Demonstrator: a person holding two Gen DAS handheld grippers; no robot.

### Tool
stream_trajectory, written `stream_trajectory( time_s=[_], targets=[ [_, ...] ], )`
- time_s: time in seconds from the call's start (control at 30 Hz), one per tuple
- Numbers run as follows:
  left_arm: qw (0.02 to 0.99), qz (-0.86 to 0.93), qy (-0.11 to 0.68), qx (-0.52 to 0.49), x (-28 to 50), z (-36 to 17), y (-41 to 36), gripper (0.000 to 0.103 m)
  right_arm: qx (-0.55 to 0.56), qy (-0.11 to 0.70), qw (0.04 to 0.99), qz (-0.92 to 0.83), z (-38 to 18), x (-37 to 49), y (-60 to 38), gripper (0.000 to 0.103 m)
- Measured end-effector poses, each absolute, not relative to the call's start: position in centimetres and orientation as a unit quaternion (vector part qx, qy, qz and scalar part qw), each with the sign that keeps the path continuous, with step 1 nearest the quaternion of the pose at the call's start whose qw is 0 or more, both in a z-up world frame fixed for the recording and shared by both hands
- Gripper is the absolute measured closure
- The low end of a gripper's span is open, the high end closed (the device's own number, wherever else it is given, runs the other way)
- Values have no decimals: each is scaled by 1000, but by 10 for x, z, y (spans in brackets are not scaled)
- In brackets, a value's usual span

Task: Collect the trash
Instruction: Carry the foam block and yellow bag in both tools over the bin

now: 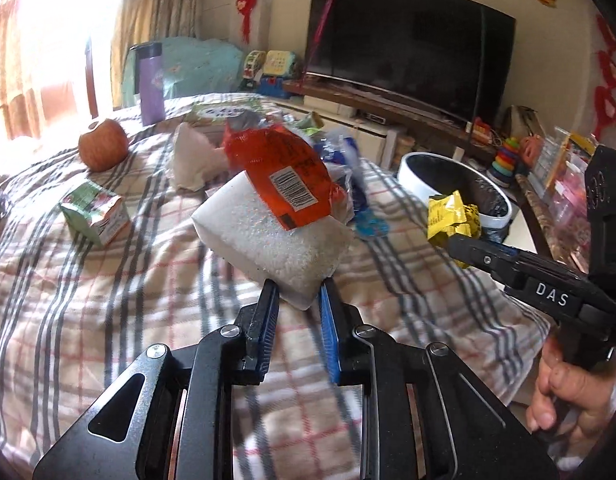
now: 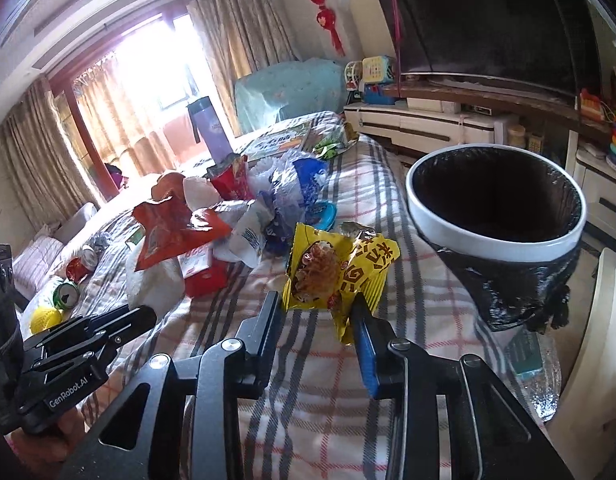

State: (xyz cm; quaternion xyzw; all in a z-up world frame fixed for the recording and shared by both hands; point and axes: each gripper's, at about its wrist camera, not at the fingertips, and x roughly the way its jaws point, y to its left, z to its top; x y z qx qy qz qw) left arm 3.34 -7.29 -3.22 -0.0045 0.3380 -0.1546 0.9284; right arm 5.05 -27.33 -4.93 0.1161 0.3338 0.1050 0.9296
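The left gripper (image 1: 298,294) has its jaws narrowed onto a white foam block (image 1: 274,240), lifted above the plaid-covered bed (image 1: 128,300); an orange plastic wrapper (image 1: 286,172) apparently rides on top. The right gripper (image 2: 318,310) pinches a crumpled yellow snack wrapper (image 2: 336,270) near the black-lined white bin (image 2: 496,208).

left gripper (image 1: 296,286) fingers clamped, right gripper (image 2: 314,302) fingers clamped

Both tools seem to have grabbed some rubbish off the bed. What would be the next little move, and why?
Probably carry the right tool sideways over the white bin and let go there. It already pinches the yellow snack wrapper, and the bin's black-lined mouth stands open just to its right beside the bed. The left tool, gripping the white foam block with an orange wrapper on top, could follow.
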Motion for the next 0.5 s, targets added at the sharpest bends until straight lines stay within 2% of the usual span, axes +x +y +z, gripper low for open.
stream_trajectory(
  time_s=[0.5],
  targets=[
    [926,-196,320,28,37,-19,-118,84,137,324,933,70,-47,38,-305,68]
  ],
)
